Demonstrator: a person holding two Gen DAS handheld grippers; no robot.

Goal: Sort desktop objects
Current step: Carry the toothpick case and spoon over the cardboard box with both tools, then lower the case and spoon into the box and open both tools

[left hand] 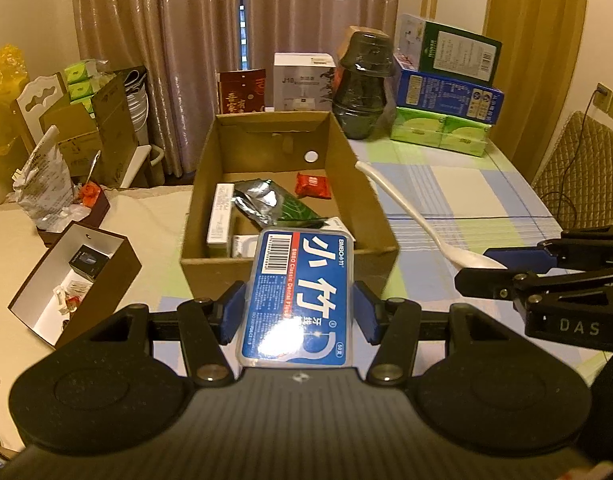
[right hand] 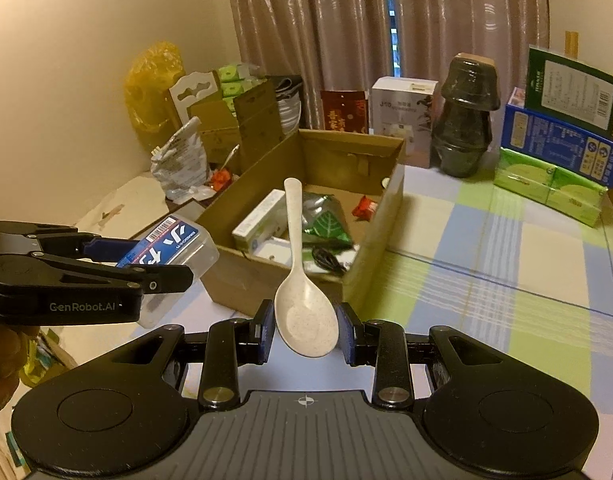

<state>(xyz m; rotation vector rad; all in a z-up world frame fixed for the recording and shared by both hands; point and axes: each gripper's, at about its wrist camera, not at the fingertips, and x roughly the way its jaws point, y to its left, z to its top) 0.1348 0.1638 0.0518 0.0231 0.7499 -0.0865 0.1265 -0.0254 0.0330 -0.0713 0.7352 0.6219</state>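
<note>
Both fingers clamp: left (left hand: pixel 299 312) on floss box (left hand: pixel 302 292), right (right hand: pixel 306 330) on spoon (right hand: pixel 304 312).

A clear, glossy plastic floss case with a blue printed label (left hand: pixel 302 296) is seen, glare lying on its smooth lid. The speckled off-white plastic spoon (right hand: pixel 304 308) is matt. Behind both, the open brown cardboard box (left hand: pixel 370 208) is dull and fibrous; inside it a crinkled silver foil pouch (left hand: pixel 256 200) shines. Beside the box, the checked cloth table cover (right hand: pixel 506 264) looks softly woven.
</note>
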